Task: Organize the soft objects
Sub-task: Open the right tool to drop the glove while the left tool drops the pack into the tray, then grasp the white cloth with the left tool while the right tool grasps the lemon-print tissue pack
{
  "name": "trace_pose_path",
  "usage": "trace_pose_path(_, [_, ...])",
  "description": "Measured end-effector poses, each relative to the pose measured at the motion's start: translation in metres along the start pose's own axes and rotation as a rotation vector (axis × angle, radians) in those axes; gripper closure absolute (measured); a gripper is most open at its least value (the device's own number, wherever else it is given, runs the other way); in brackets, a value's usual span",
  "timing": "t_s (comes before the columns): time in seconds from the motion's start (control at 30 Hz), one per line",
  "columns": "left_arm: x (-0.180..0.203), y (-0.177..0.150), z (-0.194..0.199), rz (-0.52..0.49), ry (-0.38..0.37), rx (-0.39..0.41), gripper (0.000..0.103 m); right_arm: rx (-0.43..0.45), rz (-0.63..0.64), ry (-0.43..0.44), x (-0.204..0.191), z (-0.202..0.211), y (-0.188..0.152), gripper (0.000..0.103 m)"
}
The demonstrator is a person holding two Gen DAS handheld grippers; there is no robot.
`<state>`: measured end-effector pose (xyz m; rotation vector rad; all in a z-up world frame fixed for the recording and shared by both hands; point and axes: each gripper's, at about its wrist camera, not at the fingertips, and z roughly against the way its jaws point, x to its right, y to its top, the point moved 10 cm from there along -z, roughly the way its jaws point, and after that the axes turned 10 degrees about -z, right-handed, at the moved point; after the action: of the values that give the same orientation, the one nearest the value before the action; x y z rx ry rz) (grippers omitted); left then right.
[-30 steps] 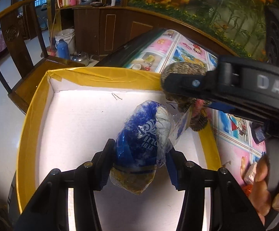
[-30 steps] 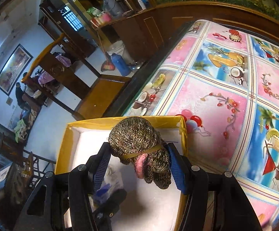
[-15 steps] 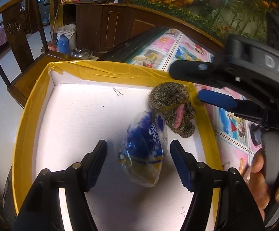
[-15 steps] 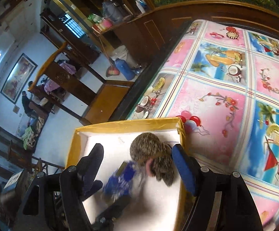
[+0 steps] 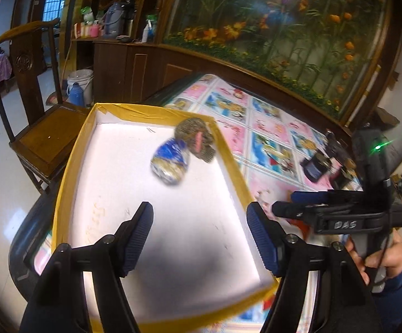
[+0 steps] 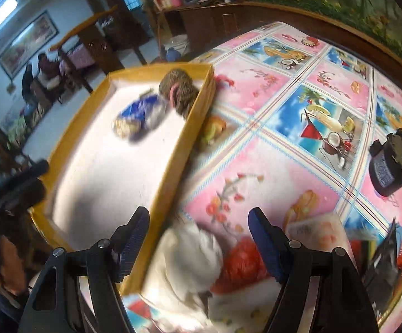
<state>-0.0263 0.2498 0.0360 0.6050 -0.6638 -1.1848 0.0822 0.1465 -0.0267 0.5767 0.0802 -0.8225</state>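
Inside the yellow-rimmed box [image 5: 70,149], toward its far right corner, two soft items lie on the white floor: a blue plastic-wrapped packet [image 5: 170,163] and a mottled brown knitted bundle [image 5: 196,138] with a pink patch, the two touching or nearly so, the bundle close against the right wall. Both are blurred. The left gripper [image 5: 199,234] hangs over the near half of the box, pointing downward, its blue-padded fingers spread with only bare white box floor between them; the jaws have just been opening, and nothing is held. The right gripper [image 6: 198,238] sits over the desk [image 6: 256,166] just beside the box's near right corner, its fingers likewise spread wide and empty, the jaws having just opened too. Below and between its fingers lie a white crumpled soft item [image 6: 189,258] and a red one [image 6: 239,266], both smeared by blur; whether the pads touch them cannot be told, though no grip shows. The desk wears a pink and blue cloth printed with fruit and drinks. Farther right on it stands a small dark motor-like object [image 6: 389,163]. From the left wrist view the right gripper appears side-on beyond the box's right wall, held by a hand [image 5: 378,258] in a dark blue sleeve. A wooden chair [image 5: 34,127] stands beyond the box on the left.
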Motion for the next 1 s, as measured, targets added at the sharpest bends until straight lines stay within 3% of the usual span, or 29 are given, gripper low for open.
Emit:
trace_pose_path(0.03, [0.007,-0.005,0.005,-0.014,-0.007,0.004,0.033,0.004,0.022,-0.031,0.001,-0.001,-0.007,0.026])
trace_pose_path(0.17, [0.031,-0.023,0.021,-0.074,-0.033,0.014,0.033,0.016,0.156,-0.155,0.001,-0.007,-0.027,0.061])
trace_pose_path(0.27, [0.042,-0.037,0.029,-0.098,-0.05,0.013,0.031,0.002,0.289,-0.191,-0.006,-0.011,-0.048,0.076])
trace_pose_path(0.33, [0.049,-0.047,0.031,-0.112,-0.061,0.004,0.031,-0.014,0.386,-0.19,-0.016,-0.007,-0.07,0.08])
trace_pose_path(0.4, [0.056,-0.055,0.034,-0.124,-0.081,-0.001,0.03,-0.026,0.445,-0.17,-0.021,0.003,-0.095,0.08])
trace_pose_path(0.47, [0.066,-0.066,0.039,-0.145,-0.115,-0.005,0.03,-0.047,0.43,-0.146,-0.014,0.017,-0.119,0.08])
trace_pose_path(0.53, [0.078,-0.076,0.042,-0.167,-0.159,-0.004,0.023,-0.035,0.388,-0.111,-0.005,0.035,-0.137,0.08])
trace_pose_path(0.7, [0.116,-0.099,0.041,-0.246,-0.252,-0.038,0.022,0.17,0.171,0.036,0.03,0.109,-0.151,0.07])
trace_pose_path(0.77, [0.132,-0.107,0.039,-0.272,-0.28,-0.048,0.022,0.263,0.088,0.087,0.048,0.133,-0.15,0.061])
trace_pose_path(0.83, [0.147,-0.114,0.036,-0.293,-0.313,-0.067,0.021,0.329,0.0,0.14,0.066,0.151,-0.149,0.06])
trace_pose_path(1.0, [0.178,-0.126,0.017,-0.377,-0.284,-0.117,0.015,0.446,-0.144,0.184,0.108,0.172,-0.149,0.058])
